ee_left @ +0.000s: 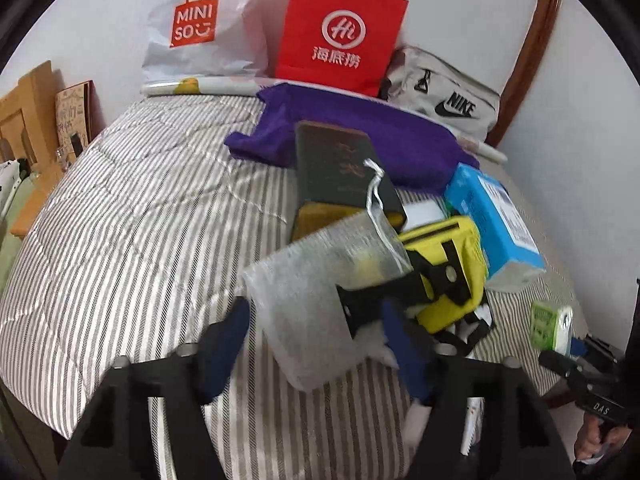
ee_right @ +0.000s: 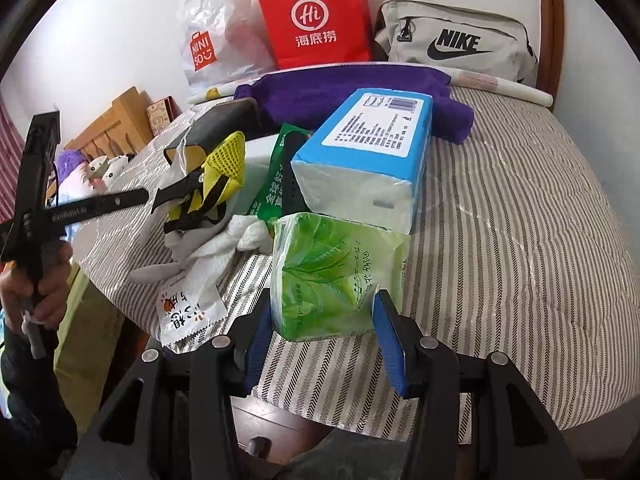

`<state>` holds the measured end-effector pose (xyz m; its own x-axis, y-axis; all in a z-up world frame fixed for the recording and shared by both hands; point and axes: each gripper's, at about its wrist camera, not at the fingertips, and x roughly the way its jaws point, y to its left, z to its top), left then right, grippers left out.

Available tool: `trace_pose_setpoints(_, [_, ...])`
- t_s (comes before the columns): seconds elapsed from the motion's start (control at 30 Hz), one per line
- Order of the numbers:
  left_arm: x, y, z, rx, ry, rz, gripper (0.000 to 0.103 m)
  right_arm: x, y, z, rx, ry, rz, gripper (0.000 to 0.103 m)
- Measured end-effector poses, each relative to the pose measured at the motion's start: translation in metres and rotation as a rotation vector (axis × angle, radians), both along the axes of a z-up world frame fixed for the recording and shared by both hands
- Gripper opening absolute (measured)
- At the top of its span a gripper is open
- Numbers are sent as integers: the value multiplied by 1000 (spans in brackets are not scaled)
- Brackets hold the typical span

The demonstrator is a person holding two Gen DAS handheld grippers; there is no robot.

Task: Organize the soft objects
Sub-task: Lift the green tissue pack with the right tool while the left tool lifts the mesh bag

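**Soft things gathered on the striped bed**

We see a bed under a grey-and-white striped cover, with a heap of soft items toward its right side in the left wrist view.

Our left hand-held gripper sits at the lower middle of that frame with its blue pads spread wide. A grey mesh pouch with a white drawstring lies between them, blurred; the right pad seems close to its edge, the left pad stands apart from it, so nothing is clamped. Just right of the pouch we find a yellow strap bag, and beyond it a blue tissue pack. A dark box rests behind the pouch, on the edge of a purple cloth.

In the right wrist view, our right hand-held gripper at the lower middle holds a green tissue pack, both blue pads pressed on its sides. The pack stands at the near edge of the bed, touching the blue tissue pack behind it. To its left lie a white cloth and a small printed packet.

Along the wall at the top of both frames stand a white shopping bag, a red paper bag and a beige waist bag.
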<state>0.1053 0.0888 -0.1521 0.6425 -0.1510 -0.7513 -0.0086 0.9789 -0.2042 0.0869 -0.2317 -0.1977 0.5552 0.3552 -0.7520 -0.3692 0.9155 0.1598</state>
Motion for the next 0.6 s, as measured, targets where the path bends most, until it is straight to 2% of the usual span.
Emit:
trace_pose_setpoints(0.1, [-1, -6, -4, 46, -4, -44, 69, 2, 0, -3, -3, 9, -1, 49])
trace_pose_setpoints(0.2, [-8, -12, -8, 90, -22, -99, 76, 5, -1, -5, -4, 18, -5, 49])
trace_pose_setpoints(0.27, [-10, -16, -12, 106, -19, -130, 77, 8, -2, -8, -5, 25, -8, 49])
trace_pose_setpoints(0.43, [1, -26, -26, 176, 10, -142, 76, 11, 1, -9, -9, 24, -10, 49])
trace_pose_setpoints(0.5, [5, -25, -30, 176, 5, -134, 77, 12, 2, -9, -11, 24, -9, 49])
trace_pose_setpoints(0.57, [6, -20, -29, 145, -10, -123, 74, 13, 3, -9, -10, 24, -9, 49])
trace_pose_setpoints(0.6, [6, -18, -29, 132, -21, -118, 64, 13, 2, -10, -9, 25, -9, 49])
